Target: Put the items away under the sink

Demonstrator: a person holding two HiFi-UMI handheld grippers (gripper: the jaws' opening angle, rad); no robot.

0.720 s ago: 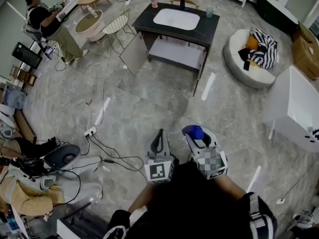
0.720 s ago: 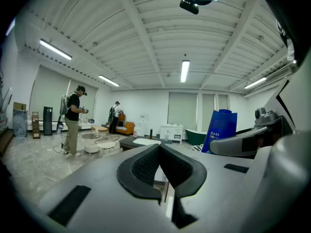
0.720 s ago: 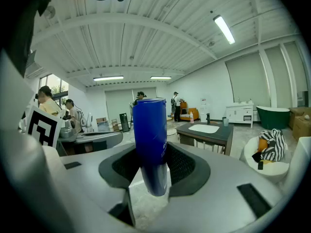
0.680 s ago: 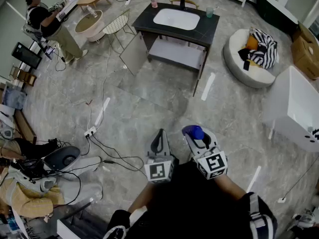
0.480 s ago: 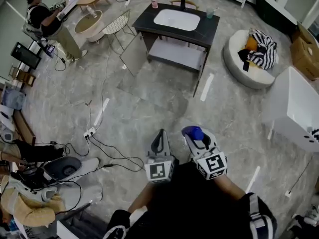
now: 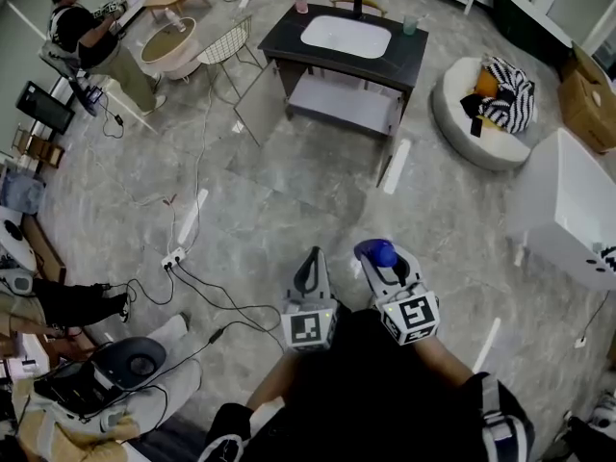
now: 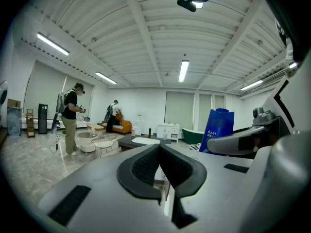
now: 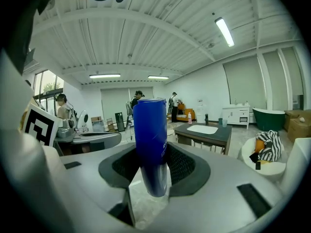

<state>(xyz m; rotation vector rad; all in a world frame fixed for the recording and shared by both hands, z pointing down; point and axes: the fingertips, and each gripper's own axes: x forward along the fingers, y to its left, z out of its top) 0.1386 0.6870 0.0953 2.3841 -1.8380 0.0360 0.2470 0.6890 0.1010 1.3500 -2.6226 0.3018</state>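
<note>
Grey marble floor (image 6: 289, 191) stretches between the person and the sink (image 6: 345, 37), which sits in a dark worktop (image 6: 409, 61) well ahead, with an open shelf (image 6: 345, 104) beneath it. Both tools are held close to the body, far short of the sink. The right tool (image 6: 385, 261) is clamped on a blue bottle (image 8: 150, 135): the right gripper view shows it upright between the pads, most of its height standing above them and its base hanging just below. The left tool (image 7: 159, 149) has its jaws pressed together with nothing in them. The task's thing is thus in hand and not yet anywhere near the shelf, so I judge this the carrying stage. The grip sits low on a tall, smooth bottle, so a jolt on the way could tip it or let it slide through the pads. Cables (image 6: 217, 306) trail over the floor on the near left of the sink, and a foot catching one would give just that jolt. At the sink, a high approach could knock the bottle's top against the worktop edge before it clears onto the shelf.
</note>
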